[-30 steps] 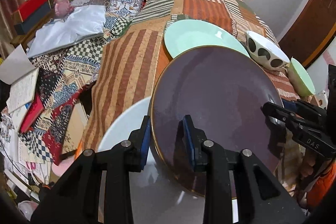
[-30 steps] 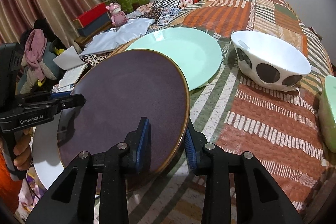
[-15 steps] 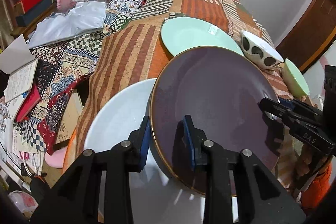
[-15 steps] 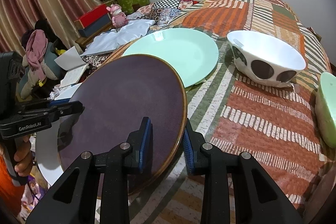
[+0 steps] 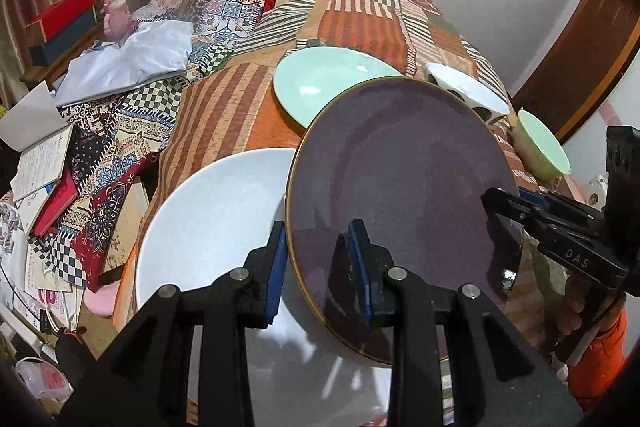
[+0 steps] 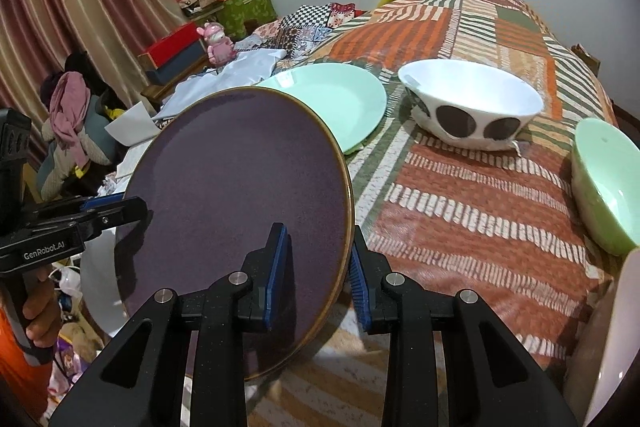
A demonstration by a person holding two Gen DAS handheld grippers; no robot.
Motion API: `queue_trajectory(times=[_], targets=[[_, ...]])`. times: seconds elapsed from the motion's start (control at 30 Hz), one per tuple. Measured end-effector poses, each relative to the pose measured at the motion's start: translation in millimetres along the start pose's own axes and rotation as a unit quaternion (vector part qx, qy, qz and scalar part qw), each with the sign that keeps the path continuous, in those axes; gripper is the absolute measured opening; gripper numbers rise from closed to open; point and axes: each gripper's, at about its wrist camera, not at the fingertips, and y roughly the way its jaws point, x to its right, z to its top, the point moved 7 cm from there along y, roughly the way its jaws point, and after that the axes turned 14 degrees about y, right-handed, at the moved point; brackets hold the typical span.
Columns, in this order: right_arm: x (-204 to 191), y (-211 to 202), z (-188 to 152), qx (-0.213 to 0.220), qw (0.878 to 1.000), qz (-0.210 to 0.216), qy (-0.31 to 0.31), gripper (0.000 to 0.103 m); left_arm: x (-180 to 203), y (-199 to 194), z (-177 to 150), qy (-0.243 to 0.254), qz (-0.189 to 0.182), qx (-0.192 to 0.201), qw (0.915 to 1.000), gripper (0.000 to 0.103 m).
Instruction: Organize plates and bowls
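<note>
Both claws are clamped on the same purple plate (image 5: 404,195), one at each side of its rim. The left gripper (image 5: 320,263) pinches the near left edge and the right gripper (image 6: 318,271) pinches the near right edge, so the plate hangs tilted in the air between them, above the patterned bedspread (image 6: 472,195).

The white plate (image 5: 216,215) lies flat on the bed just below and to the left of the purple one, and the mint plate (image 6: 340,99) lies farther back, partly hidden behind the raised rim. I judge the step in hand to be carrying the purple plate to a stack, most likely onto one of those two.

To do it well, both hands need to travel together, so the plate does not twist out of either pinch. It should be levelled before it goes down, lowered squarely over the other plate, and let go only once it rests there.

To the right stand the spotted bowl (image 6: 472,103) and the green bowl (image 6: 608,183), well clear of the plates. Off the left edge of the bed lie books, cloths and boxes, so a plate slipping that way would fall among clutter.
</note>
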Motion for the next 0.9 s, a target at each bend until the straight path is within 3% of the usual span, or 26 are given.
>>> queue_trajectory(times=[0.9], targets=[[39.4, -53.9, -23.7, 0.045, 0.998, -0.021, 0.042, 0.027, 74.1, -16.6, -4.3, 0.032, -0.013, 0.013, 0.9993, 0.030]])
